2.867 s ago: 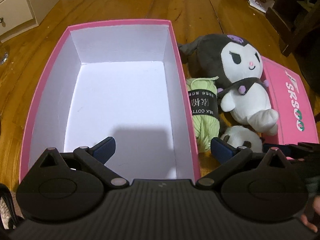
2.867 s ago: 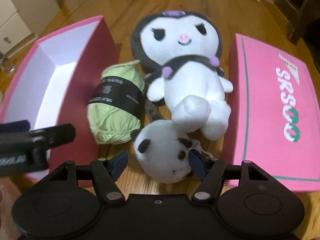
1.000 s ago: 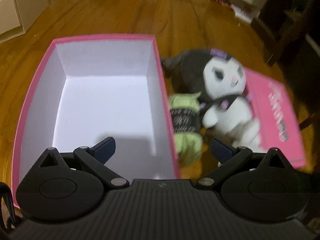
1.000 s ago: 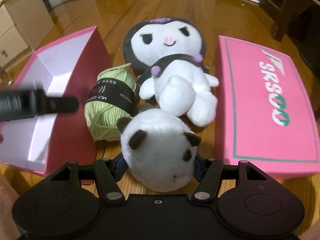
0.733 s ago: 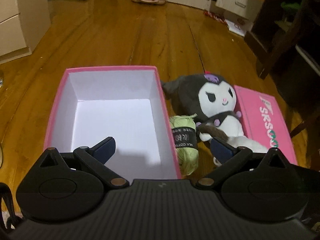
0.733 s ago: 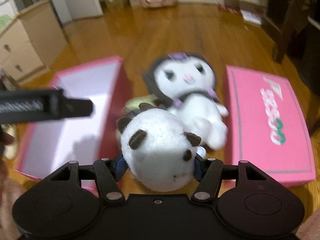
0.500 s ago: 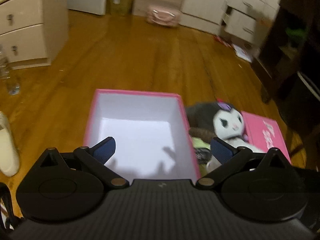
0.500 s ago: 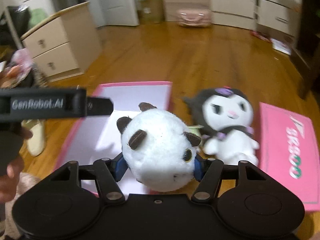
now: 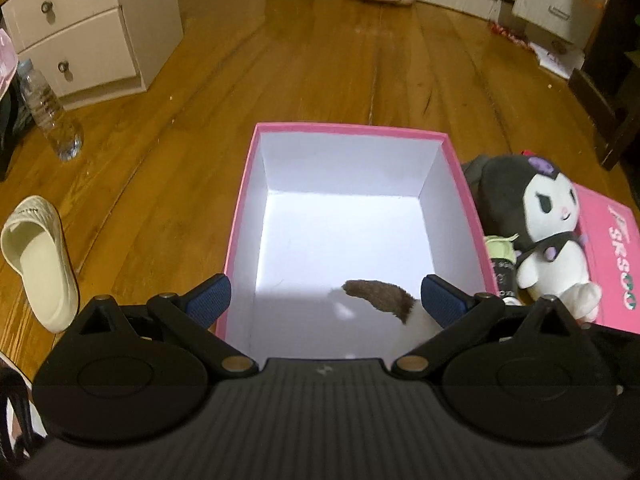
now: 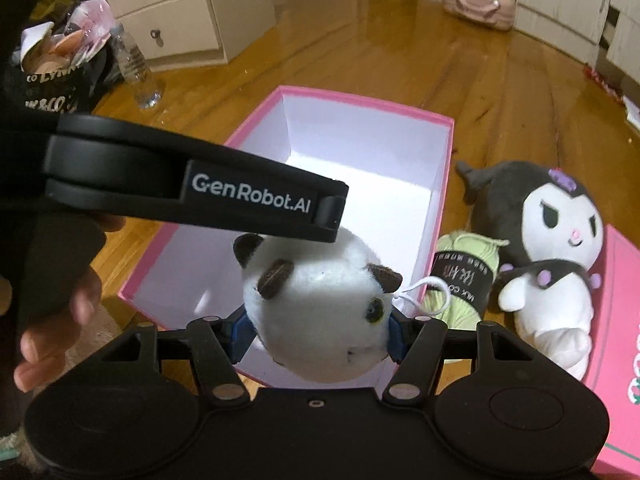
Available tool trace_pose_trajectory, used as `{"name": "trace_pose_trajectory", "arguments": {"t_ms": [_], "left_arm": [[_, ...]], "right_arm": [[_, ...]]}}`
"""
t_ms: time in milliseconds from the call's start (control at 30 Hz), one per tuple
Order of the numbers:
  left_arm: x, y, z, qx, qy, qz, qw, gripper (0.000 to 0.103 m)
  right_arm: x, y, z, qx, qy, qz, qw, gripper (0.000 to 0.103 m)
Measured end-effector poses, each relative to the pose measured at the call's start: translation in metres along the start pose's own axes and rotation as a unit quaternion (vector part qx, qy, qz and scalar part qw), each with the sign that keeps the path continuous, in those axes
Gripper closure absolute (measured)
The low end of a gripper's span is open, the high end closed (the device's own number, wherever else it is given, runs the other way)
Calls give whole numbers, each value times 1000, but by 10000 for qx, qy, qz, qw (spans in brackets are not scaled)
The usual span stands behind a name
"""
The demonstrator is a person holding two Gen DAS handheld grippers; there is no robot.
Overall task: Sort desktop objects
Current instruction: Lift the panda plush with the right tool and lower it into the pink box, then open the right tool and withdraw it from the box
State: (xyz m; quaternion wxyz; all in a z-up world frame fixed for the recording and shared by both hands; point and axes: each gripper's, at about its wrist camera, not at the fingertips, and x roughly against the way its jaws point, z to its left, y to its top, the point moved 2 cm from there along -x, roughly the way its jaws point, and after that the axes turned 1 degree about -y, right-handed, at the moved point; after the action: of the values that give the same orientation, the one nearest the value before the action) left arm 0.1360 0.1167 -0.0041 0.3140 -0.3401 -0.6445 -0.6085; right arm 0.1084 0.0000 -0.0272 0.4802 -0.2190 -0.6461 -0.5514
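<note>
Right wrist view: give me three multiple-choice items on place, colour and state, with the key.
1. Where is the yarn ball?
A. inside the pink box
B. on the floor between the pink box and the dark-hooded plush
C. on the lid

2. What colour is the yarn ball?
A. light green
B. red
C. blue

3. What is the right gripper doing?
A. open, empty
B. shut on the panda plush
C. shut on the yarn ball

Key: 1 B, it lies outside the box wall; 2 A, green under a black label; 3 B, both pads press the plush's sides.

A water bottle (image 9: pixel 48 112) stands at ten o'clock by the drawers (image 9: pixel 80 36); a slipper (image 9: pixel 38 262) lies at nine.
</note>
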Motion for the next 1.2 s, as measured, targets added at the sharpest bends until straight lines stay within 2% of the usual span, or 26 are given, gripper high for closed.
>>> {"name": "trace_pose_trajectory", "arguments": {"t_ms": [133, 267, 367, 600, 800, 967, 1067, 1200], "left_arm": [[-11, -7, -2, -26, 79, 196, 9998, 0], [-12, -11, -8, -275, 321, 100, 9991, 0], [-16, -12, -10, -277, 248, 172, 9992, 0], [-26, -17, -11, -316, 316, 291, 9986, 0], [-26, -19, -13, -360, 281, 334, 9984, 0], [-26, -20, -15, -385, 193, 350, 9985, 0], [-23, -19, -17, -376, 109, 324, 9987, 0], [-18, -17, -18, -280, -63, 280, 9992, 0]], "right_arm": [[-20, 2, 2, 136, 100, 347, 9993, 36], [-33, 2, 1, -64, 367, 758, 9964, 36], [-41, 1, 0, -108, 415, 872, 9953, 35], [-42, 3, 7, 260, 18, 928, 9953, 34], [-31, -3, 8, 283, 123, 924, 9952, 33], [-5, -10, 4, 390, 130, 754, 9963, 27], [16, -13, -2, 393, 311, 611, 9969, 27], [43, -11, -18, 309, 153, 416, 9985, 27]]}}
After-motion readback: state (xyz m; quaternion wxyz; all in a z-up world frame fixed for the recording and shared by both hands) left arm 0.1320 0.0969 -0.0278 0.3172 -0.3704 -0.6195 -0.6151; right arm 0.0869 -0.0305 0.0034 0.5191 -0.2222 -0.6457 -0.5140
